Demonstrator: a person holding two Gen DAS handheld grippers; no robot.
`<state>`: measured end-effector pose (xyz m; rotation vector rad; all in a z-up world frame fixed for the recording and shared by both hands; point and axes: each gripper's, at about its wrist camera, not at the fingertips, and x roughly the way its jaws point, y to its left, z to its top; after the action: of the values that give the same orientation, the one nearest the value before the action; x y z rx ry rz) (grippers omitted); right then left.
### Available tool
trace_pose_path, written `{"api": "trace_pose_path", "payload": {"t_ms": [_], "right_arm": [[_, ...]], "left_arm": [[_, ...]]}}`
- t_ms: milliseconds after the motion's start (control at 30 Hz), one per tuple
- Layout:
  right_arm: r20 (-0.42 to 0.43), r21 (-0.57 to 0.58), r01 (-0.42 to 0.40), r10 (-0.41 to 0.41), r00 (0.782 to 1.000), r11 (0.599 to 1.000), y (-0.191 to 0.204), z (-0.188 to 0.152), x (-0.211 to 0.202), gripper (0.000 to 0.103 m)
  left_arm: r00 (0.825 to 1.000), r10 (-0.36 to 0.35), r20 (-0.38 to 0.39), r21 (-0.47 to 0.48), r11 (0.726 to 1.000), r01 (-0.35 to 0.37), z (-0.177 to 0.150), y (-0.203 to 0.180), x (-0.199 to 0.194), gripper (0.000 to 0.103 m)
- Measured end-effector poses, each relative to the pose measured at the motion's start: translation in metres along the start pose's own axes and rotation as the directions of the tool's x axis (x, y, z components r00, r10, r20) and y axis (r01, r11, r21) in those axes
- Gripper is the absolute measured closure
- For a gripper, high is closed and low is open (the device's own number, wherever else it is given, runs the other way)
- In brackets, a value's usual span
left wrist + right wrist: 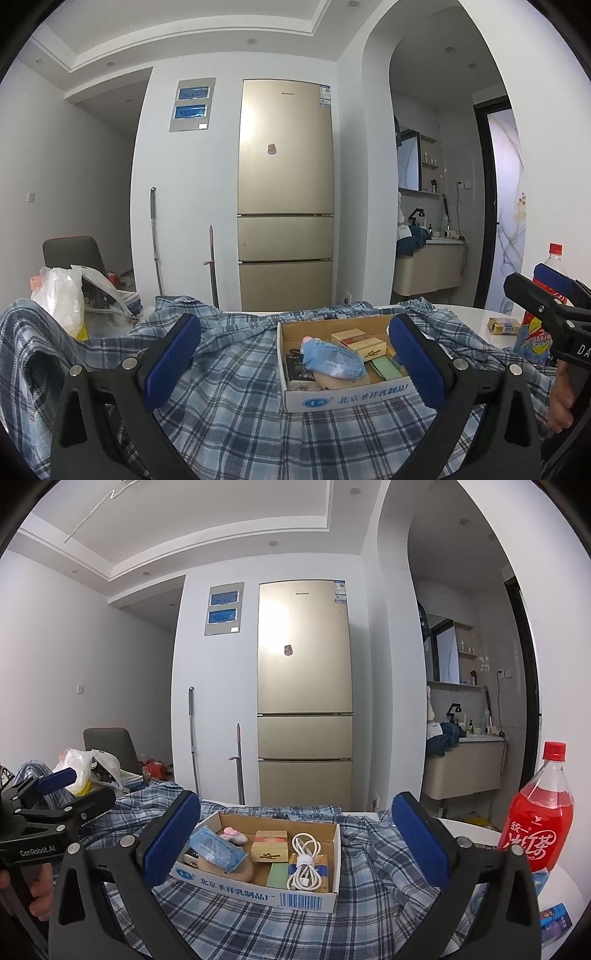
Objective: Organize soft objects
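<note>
A: Two grippers hover over one cluttered table. Surroundings first?

B: A gold fridge (304, 690) stands against the far wall, a mop handle (192, 734) leaning to its left. A red drink bottle (541, 816) stands upright on the white table (476, 829) at the right edge. A white plastic bag (62, 295) sits at the far left, with a grey chair (74, 253) behind it.

A: Anything in the way?

B: A shallow cardboard box (258, 884) sits on top of the plaid shirt (229, 398), pinning the cloth's middle.

A: Jaws?

B: Left gripper (295, 362) spread wide, blue pads apart, nothing between them; they hang above the shirt, and I cannot tell whether they touch it. Right gripper (295, 840) equally wide, empty, framing the box from above. Each gripper shows at the edge of the other's view.

A: The task's thing?

B: The shirt lies rumpled across the table, spreading under both grippers, its left part bunched up high near the bag.

A: Box contents?

B: A blue tissue pack (218, 849) at the left, resting over a tan rounded object. A pink soft item (232, 835) behind it. A small tan carton (269, 845) in the middle, a green flat packet (279, 875) in front of it. A coiled white cable (304, 860) lies at the right end.
</note>
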<state>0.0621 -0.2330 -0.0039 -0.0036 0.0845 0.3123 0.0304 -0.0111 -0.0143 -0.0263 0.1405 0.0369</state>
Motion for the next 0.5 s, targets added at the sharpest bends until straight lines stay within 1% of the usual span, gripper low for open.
{"api": "trace_pose_path", "payload": {"t_ms": [167,300,500], "right_arm": [[-0.001,0.010,0.006,-0.006,1.000,1.000,-0.0025,0.0006,0.0002,0.000],[0.001,0.004,0.008,-0.008,1.000,1.000,-0.0011,0.0007,-0.0002,0.000],[-0.002,0.013,0.013,-0.013,1.000,1.000,-0.0031,0.0001,0.0001,0.000]], "left_arm": [[1.000,-0.004,0.019,0.000,1.000,0.004,0.0001,-0.0009,-0.0036,0.000],[1.000,-0.003,0.012,-0.010,1.000,0.003,-0.0002,0.0009,-0.0025,0.000],[1.000,-0.001,0.023,-0.004,1.000,0.001,0.0005,0.0009,-0.0040,0.000]]}}
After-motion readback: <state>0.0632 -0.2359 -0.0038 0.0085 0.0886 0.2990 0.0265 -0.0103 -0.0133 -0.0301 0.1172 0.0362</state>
